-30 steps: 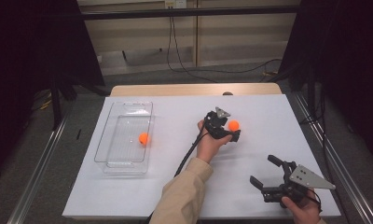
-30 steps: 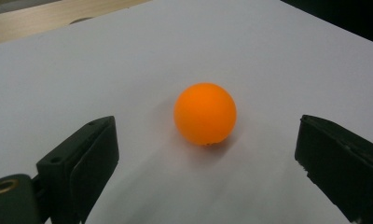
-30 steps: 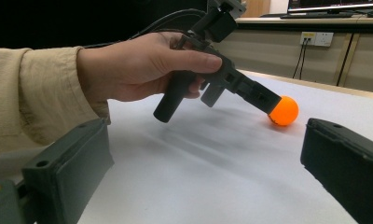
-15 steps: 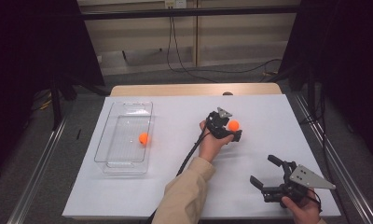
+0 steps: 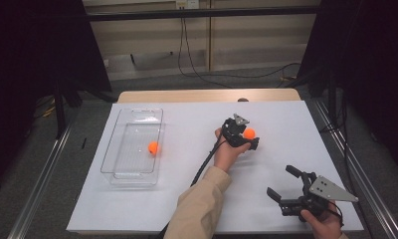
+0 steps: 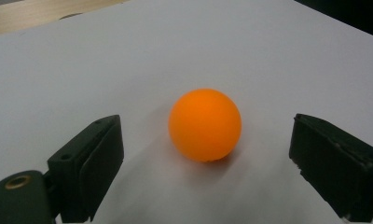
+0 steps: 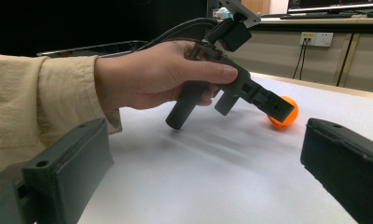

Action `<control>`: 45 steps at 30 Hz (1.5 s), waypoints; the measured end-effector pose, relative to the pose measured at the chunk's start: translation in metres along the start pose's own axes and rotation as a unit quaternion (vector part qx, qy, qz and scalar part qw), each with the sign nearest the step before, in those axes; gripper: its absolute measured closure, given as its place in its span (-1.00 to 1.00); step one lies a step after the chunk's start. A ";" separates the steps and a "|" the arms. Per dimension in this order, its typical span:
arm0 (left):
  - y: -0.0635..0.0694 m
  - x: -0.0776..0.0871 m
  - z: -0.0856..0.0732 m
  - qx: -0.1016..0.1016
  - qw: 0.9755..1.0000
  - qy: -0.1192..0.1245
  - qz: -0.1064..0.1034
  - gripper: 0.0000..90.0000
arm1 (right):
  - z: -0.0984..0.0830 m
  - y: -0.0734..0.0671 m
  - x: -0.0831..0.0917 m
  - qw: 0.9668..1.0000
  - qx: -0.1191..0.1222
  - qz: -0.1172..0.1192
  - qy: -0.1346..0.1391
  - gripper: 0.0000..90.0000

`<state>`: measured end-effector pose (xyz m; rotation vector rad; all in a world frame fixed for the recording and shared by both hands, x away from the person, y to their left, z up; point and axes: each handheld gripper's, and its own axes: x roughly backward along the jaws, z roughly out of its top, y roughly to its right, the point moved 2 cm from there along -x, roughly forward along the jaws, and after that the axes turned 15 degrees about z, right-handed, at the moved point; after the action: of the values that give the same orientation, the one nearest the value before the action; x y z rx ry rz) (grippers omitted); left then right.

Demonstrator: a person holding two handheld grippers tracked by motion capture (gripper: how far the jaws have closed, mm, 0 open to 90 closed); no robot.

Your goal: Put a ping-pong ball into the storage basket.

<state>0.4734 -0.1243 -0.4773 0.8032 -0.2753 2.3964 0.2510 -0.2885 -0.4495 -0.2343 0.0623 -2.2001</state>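
Closing slightly since the earlier frame, the left gripper [image 6: 205, 154] jaws stay apart, straddling the orange ball [image 6: 205, 125] on the worktop [image 5: 187, 199], pads not touching it. Step: grasp in progress. Next: clamp fully, lift, carry toward the clear tray [image 5: 118, 169], well left of the ball, holding another ball [image 5: 152, 147]. Right gripper [image 5: 281, 185] idles near the ball, jaws apart, empty.

i see a small, smooth orange ball [image 6: 205, 125] resting on the white table [image 5: 187, 189], right of centre. it's round and whole, matte, with a soft shadow under it. it sits free on the surface, well apart from the clear tray [image 5: 118, 172] at the left.
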 end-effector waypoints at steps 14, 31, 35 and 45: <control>0.004 -0.005 0.002 -0.013 1.000 -0.001 -0.003 -0.65 | 0.000 0.000 0.000 1.000 -0.001 0.000 0.000 -0.97; 0.009 -0.014 0.004 -0.017 1.000 -0.014 -0.008 -0.39 | 0.000 0.001 0.001 1.000 -0.001 0.000 0.001 -0.97; 0.009 -0.015 0.005 -0.018 1.000 -0.017 -0.006 -0.32 | 0.000 0.001 0.001 1.000 -0.002 0.001 0.001 -0.97; 0.010 -0.018 0.005 -0.019 0.999 -0.028 -0.003 -0.02 | 0.000 0.001 0.001 1.000 -0.002 0.002 0.001 -0.97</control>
<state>0.4816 -0.1420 -0.4839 0.8538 -0.3382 2.3585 0.2512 -0.2897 -0.4495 -0.2345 0.0671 -2.1966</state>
